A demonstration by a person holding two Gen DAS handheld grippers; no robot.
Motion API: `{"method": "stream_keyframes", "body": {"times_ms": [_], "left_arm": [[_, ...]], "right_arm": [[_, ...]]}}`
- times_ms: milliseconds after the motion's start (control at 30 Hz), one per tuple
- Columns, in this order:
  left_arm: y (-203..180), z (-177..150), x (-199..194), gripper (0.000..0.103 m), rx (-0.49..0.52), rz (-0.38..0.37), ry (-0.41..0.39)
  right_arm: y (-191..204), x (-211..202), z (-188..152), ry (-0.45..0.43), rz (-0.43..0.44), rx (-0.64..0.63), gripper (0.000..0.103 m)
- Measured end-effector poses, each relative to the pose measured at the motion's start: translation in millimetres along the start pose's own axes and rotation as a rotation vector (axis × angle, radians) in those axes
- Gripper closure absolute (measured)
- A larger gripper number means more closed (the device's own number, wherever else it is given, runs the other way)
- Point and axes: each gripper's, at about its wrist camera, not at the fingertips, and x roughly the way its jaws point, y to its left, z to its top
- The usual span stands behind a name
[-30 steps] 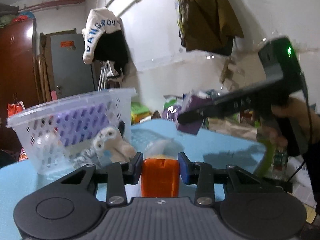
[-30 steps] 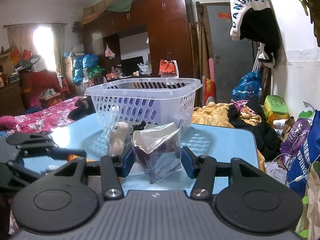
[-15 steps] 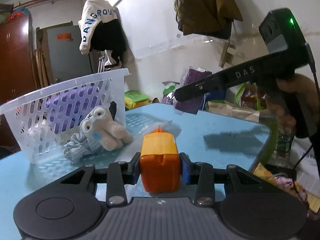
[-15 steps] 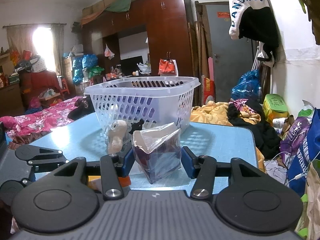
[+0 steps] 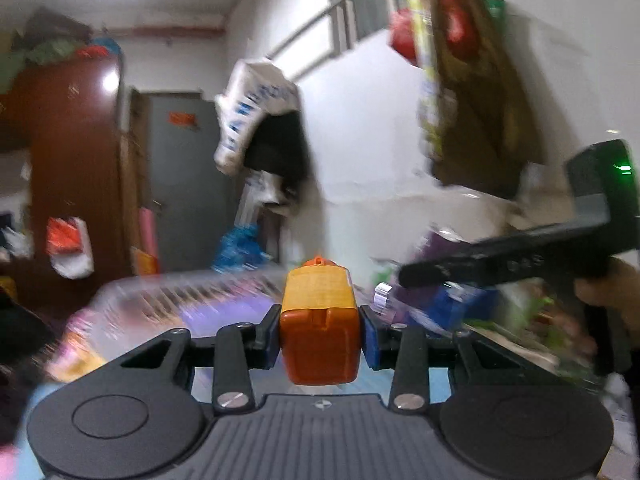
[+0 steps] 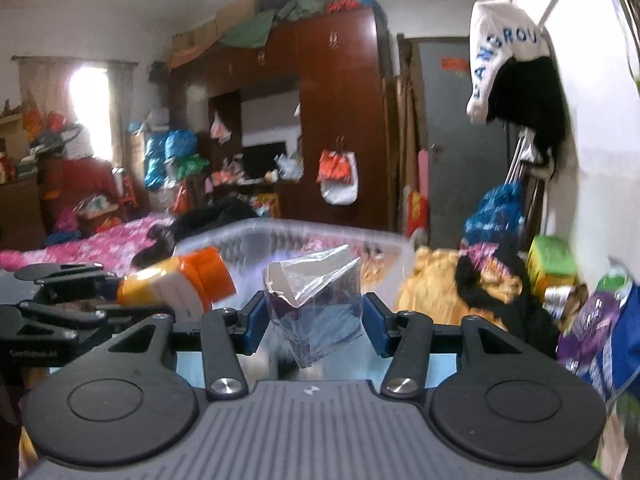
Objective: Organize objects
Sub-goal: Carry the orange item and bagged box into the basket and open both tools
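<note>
My left gripper (image 5: pixel 320 336) is shut on an orange bottle (image 5: pixel 318 328) with a yellow label, held up level with the rim of the white plastic basket (image 5: pixel 192 296), which is blurred. The bottle also shows in the right wrist view (image 6: pixel 180 284), held by the left gripper (image 6: pixel 108 288). My right gripper (image 6: pixel 312 320) is shut on a purple and silver foil packet (image 6: pixel 316 304), lifted in front of the basket (image 6: pixel 304 236). The right gripper also shows in the left wrist view (image 5: pixel 408 274), to the right of the bottle.
A blue table (image 6: pixel 208 364) lies below both grippers. Something purple lies in the basket (image 5: pixel 224 312). A dark wooden wardrobe (image 6: pixel 336 120) and a grey door (image 6: pixel 452 140) stand behind. Clothes hang on the wall (image 6: pixel 516 64). Bags and clutter (image 6: pixel 600 320) sit at the right.
Both grippers have risen from the table with their loads. The basket now sits lower in both views, with the bottle and packet near its rim. The plush toy is out of sight.
</note>
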Motion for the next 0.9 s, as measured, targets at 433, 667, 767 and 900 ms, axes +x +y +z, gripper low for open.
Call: {"method": "stream_keyframes", "body": {"times_ms": [433, 667, 767, 900], "left_arm": [[101, 44, 97, 0.06, -0.089, 0.264, 0.275], [109, 33, 119, 0.06, -0.101, 0.271, 0.335], [111, 28, 125, 0.06, -0.105, 0.284, 0.353], [111, 19, 124, 0.046, -0.08, 0.289, 0.359]], "right_arm": [[-17, 107, 32, 0.219, -0.163, 0.024, 0.049], [-14, 119, 24, 0.276, -0.18, 0.012, 0.049], [-16, 123, 22, 0.296, -0.164, 0.007, 0.048], [-15, 114, 22, 0.259, -0.157, 0.026, 0.025]]}}
